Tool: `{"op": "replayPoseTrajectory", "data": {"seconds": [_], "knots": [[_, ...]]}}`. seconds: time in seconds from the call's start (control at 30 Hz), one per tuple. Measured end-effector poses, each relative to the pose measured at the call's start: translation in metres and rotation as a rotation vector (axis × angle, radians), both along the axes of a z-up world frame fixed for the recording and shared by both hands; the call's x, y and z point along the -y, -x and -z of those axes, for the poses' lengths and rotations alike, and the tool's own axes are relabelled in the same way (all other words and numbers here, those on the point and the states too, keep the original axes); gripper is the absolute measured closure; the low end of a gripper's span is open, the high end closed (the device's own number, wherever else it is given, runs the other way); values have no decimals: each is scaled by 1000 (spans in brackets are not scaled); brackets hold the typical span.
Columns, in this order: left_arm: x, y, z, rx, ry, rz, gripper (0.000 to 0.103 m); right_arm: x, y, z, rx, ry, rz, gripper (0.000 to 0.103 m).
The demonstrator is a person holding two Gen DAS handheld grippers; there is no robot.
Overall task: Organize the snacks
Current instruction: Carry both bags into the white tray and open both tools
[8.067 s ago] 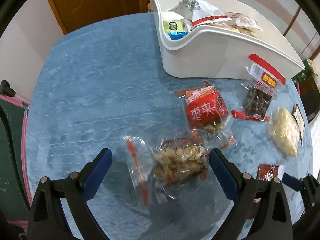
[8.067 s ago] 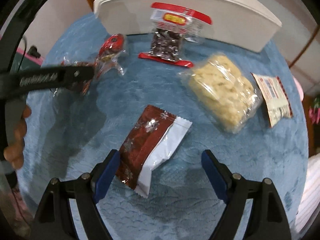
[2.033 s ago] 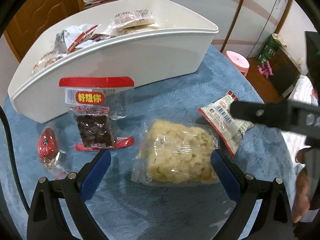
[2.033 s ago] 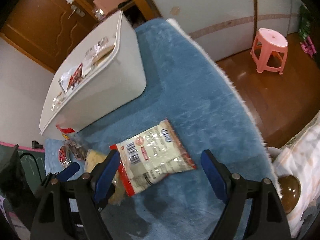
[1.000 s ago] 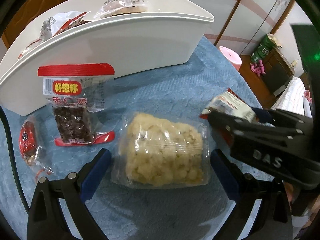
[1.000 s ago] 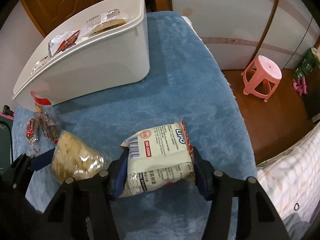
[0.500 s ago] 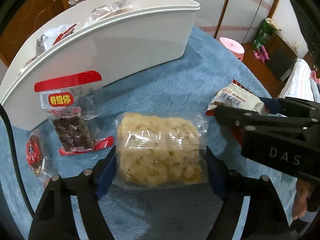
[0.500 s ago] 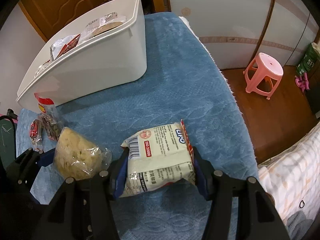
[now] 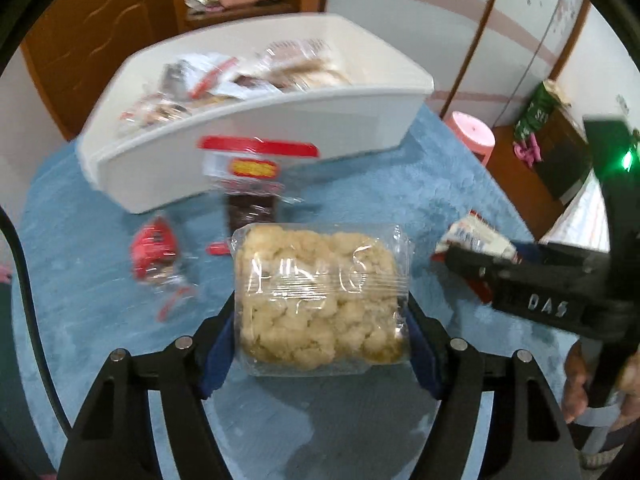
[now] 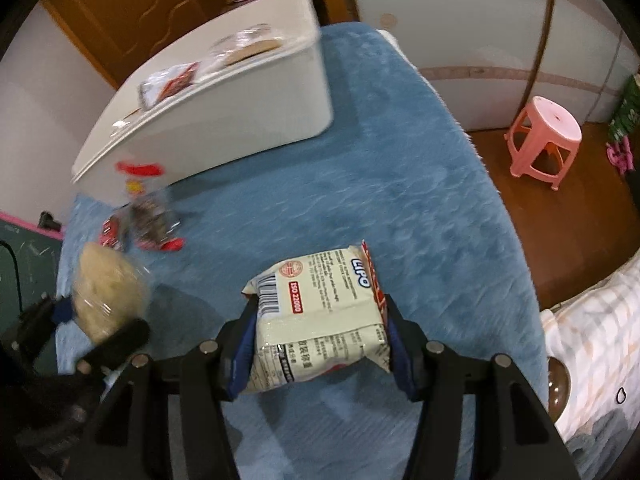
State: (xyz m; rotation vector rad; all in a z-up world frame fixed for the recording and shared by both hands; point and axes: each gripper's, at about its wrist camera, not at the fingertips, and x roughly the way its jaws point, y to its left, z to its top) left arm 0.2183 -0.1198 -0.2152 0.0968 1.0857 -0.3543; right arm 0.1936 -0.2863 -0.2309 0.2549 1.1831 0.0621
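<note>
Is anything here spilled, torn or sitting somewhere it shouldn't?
Nothing looks spilled or torn. The only strays are the red-topped packet, propped against the white bin, and a small red packet beside it, both outside the bin on the blue cloth.

Brown wooden door point(image 9: 92, 40), pale wall panels point(image 10: 460, 12), wood floor point(image 10: 560, 208), pink plastic stool point(image 10: 544, 136)

Even, fairly dim indoor light, no single source in view. Soft shadows on the blue counter cover point(image 9: 100, 280) under both held packets. Glare streaks across the clear wrap of the pale puffed-snack bag point(image 9: 320, 292). Motion blur over the white bin point(image 9: 280, 132) and the loose red packets point(image 9: 156, 248) in the left wrist view; sharper print on the white packet point(image 10: 320, 300). Strong fisheye bending, black vignette at every corner. A green lamp point(image 9: 627, 159) glowing far right.
</note>
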Motion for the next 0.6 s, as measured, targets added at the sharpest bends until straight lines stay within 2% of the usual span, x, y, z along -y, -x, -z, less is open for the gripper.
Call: {"op": "replayPoseTrajectory", "data": {"seconds": [0.1, 0.2, 0.33, 0.5, 0.6], "knots": [[-30, 4, -32, 55, 13, -33, 31, -12, 6, -18, 33, -6, -31, 47], [-44, 3, -68, 123, 8, -60, 31, -22, 9, -49, 97, -11, -55, 47], [-63, -5, -124, 239, -20, -101, 31, -32, 8, -111, 231, 6, -78, 47], [-80, -24, -183, 336, -59, -141, 31, -39, -5, -186, 394, 55, -87, 46], [-83, -35, -215, 398, -82, -157, 31, -40, -19, -217, 462, 95, -80, 46]]}}
